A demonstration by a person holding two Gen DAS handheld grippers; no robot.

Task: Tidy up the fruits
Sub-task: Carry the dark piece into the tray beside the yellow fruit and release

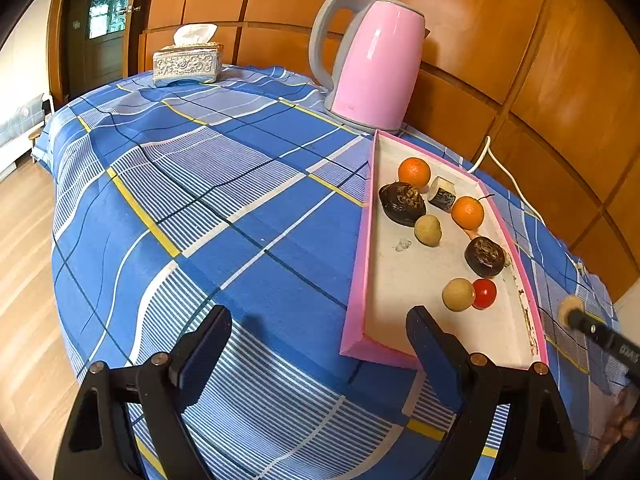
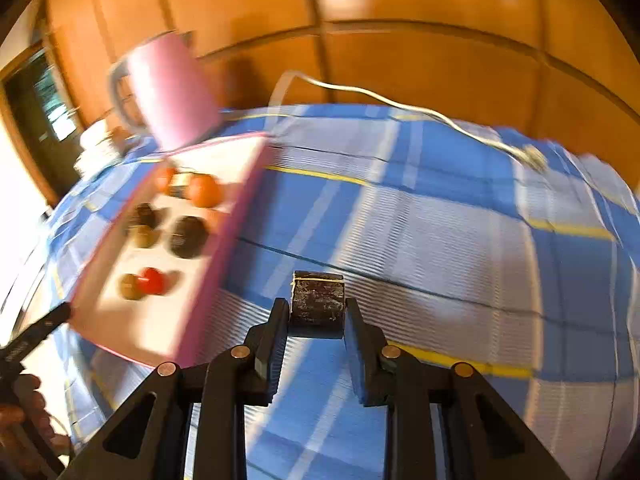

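Note:
A pink-rimmed white tray [image 1: 362, 264] lies on the blue checked cloth. In it are two oranges [image 1: 414, 172], two dark round fruits [image 1: 402, 204], two tan round fruits [image 1: 428, 231], a red one [image 1: 485, 293] and a short dark-skinned stalk piece [image 1: 442, 194]. My left gripper [image 1: 318, 314] hovers open and empty at the tray's near left corner. My right gripper [image 2: 317, 307] is shut on another dark stalk piece [image 2: 318, 300], held above the cloth to the right of the tray [image 2: 224, 240]. The left wrist view shows that piece's pale end [image 1: 569, 309] at the far right.
A pink kettle [image 1: 376, 68] stands just behind the tray, its white cord [image 2: 400, 106] trailing over the cloth by the wood-panelled wall. A tissue box [image 1: 187, 63] sits at the far left corner. A hand [image 2: 20, 404] shows at the lower left of the right wrist view.

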